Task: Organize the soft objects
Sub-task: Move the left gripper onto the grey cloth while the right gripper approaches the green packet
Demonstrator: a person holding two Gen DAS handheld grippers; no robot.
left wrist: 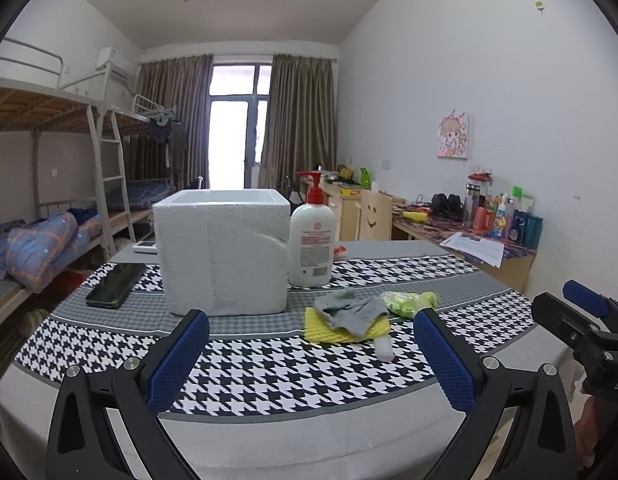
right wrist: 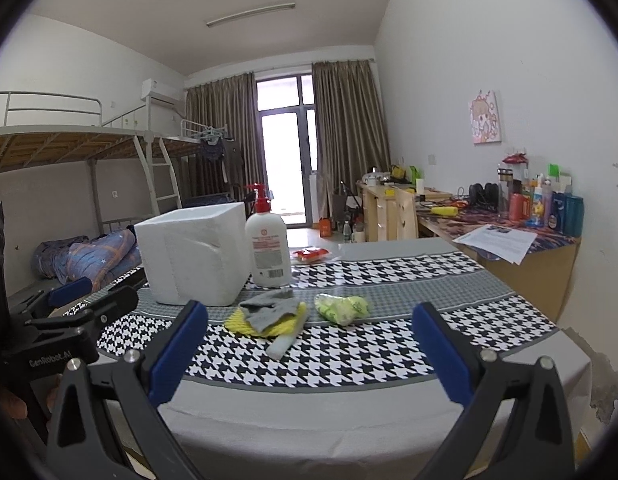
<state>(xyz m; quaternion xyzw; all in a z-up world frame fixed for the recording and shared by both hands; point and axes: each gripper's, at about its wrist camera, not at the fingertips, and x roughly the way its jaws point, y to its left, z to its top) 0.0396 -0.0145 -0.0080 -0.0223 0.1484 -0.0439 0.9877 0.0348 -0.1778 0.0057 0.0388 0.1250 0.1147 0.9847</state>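
Note:
A grey sock (left wrist: 353,310) (right wrist: 271,308) lies on a yellow foam net (left wrist: 341,330) (right wrist: 265,322) on the houndstooth table cloth. A small white piece (left wrist: 384,347) (right wrist: 283,344) sticks out at the front of the pile. A clear bag with yellow-green soft balls (left wrist: 411,301) (right wrist: 341,307) lies just to the right. A white foam box (left wrist: 223,252) (right wrist: 195,254), open at the top, stands behind on the left. My left gripper (left wrist: 311,352) is open and empty, near the table's front edge. My right gripper (right wrist: 309,346) is open and empty, also short of the pile.
A white pump bottle with a red top (left wrist: 312,240) (right wrist: 268,244) stands next to the box. A black phone (left wrist: 116,284) lies on the left. A red packet (right wrist: 311,255) lies behind the bottle. A cluttered desk (right wrist: 509,232) is on the right, bunk beds (left wrist: 49,200) on the left.

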